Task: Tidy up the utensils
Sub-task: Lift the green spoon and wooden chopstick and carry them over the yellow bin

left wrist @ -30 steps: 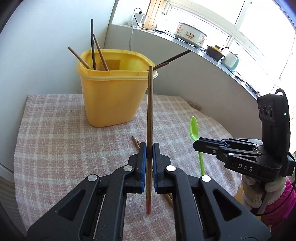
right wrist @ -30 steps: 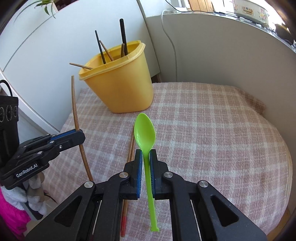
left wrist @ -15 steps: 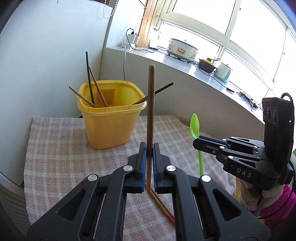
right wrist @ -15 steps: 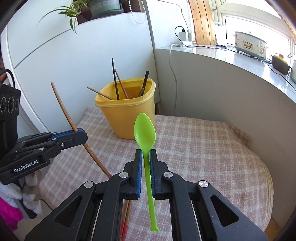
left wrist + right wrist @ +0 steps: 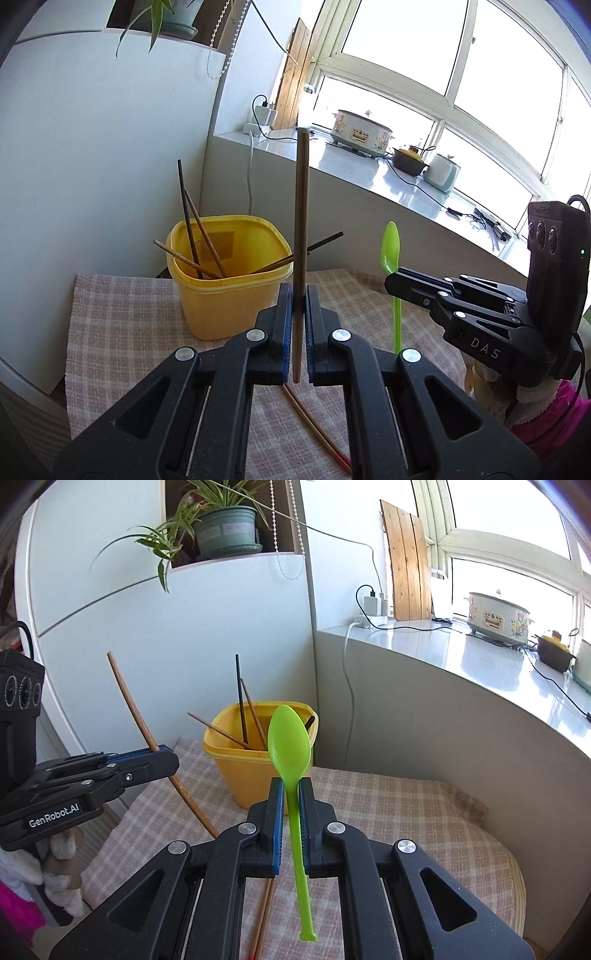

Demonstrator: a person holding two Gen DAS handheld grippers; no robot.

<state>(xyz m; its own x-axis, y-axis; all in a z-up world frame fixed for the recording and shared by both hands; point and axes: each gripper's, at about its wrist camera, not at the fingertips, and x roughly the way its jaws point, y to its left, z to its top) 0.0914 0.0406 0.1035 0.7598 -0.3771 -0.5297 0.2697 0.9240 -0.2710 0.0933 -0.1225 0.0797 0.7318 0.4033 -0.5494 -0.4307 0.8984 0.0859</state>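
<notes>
My left gripper point(image 5: 298, 299) is shut on a brown chopstick point(image 5: 301, 221) held upright, above and in front of the yellow bin point(image 5: 225, 299). In the right wrist view the left gripper point(image 5: 162, 755) and its chopstick point(image 5: 129, 698) show at the left. My right gripper point(image 5: 291, 794) is shut on a green plastic spoon point(image 5: 290, 742), bowl up; it shows in the left wrist view too point(image 5: 391, 247). The yellow bin point(image 5: 236, 771) holds several chopsticks point(image 5: 192, 225). Two more chopsticks point(image 5: 314, 424) lie on the checked cloth below the grippers.
The small table has a pink checked cloth point(image 5: 388, 812). A grey ledge wall point(image 5: 424, 716) stands right behind it, with a white cable point(image 5: 349, 686) hanging down. A white cabinet wall point(image 5: 92, 166) is at the left. Pots point(image 5: 360, 129) stand on the sill.
Both grippers have risen and pulled back from the bin, each keeping its utensil. The bin now looks lower and farther, and two chopsticks on the cloth show below.
</notes>
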